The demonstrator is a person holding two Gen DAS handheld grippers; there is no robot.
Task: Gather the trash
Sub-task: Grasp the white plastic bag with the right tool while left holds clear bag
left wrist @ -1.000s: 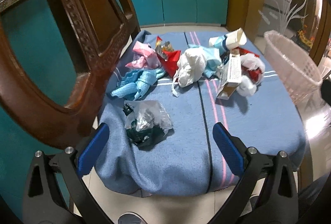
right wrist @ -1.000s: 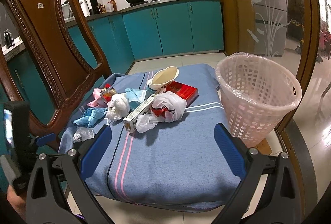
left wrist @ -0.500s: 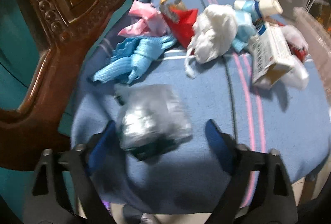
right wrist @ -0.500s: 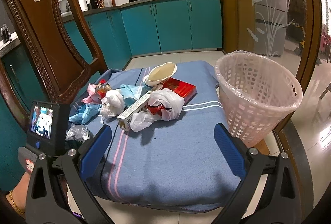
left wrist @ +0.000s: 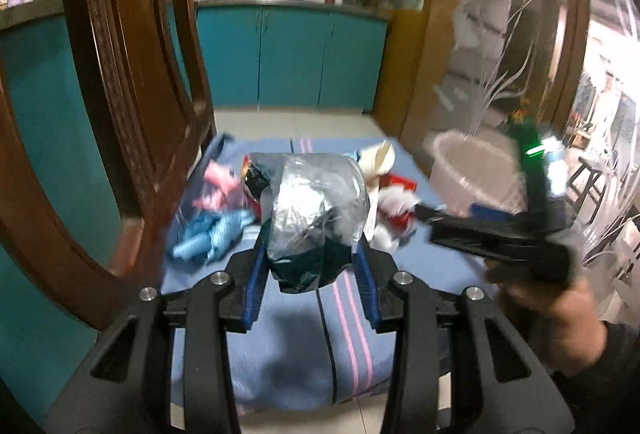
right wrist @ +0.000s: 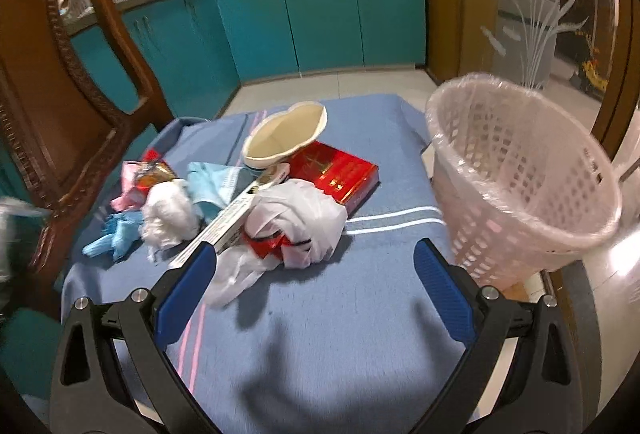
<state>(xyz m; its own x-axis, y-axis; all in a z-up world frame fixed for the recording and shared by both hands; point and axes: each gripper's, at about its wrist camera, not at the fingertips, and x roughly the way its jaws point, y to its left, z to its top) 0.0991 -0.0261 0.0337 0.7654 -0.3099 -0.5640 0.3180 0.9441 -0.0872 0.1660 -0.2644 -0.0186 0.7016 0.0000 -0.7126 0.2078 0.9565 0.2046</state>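
- Our left gripper [left wrist: 308, 266] is clamped on a crumpled clear plastic bag with dark teal wrapping inside [left wrist: 316, 209]; the bag is lifted off the cloth and fills the gap between the blue pads [left wrist: 256, 278].
- Our right gripper [right wrist: 316, 274] stands wide apart with nothing between its blue pads [right wrist: 440, 282], hovering above the blue striped cloth covering the bench [right wrist: 340, 334].
- The remaining trash lies in a cluster on the far half of the cloth: a glossy red flat box with gold print [right wrist: 340, 173], a cream paper cup lying on its side [right wrist: 284, 137] resting against that box, and a white plastic bag wrapped around something red [right wrist: 296, 218] just in front of it.
- A long white carton [right wrist: 224, 222] lies diagonally beside the white bag; it carries printed lines, but they are too blurred for us to read.
- Left of the carton we see a wad of white tissue [right wrist: 168, 213], a pale blue face mask [right wrist: 212, 185], crumpled light blue gloves [right wrist: 112, 234], a pink wrapper [right wrist: 128, 189] and a small red and gold snack packet [right wrist: 154, 169].
- The gold lettering on the red box is not legible to us either.
- A pale pink lattice plastic basket lined with a clear bag [right wrist: 520, 185] stands at the right edge of the bench, tilted in view, well apart from the held bag.
- A carved brown wooden chair [right wrist: 60, 105] stands at the left of the bench.
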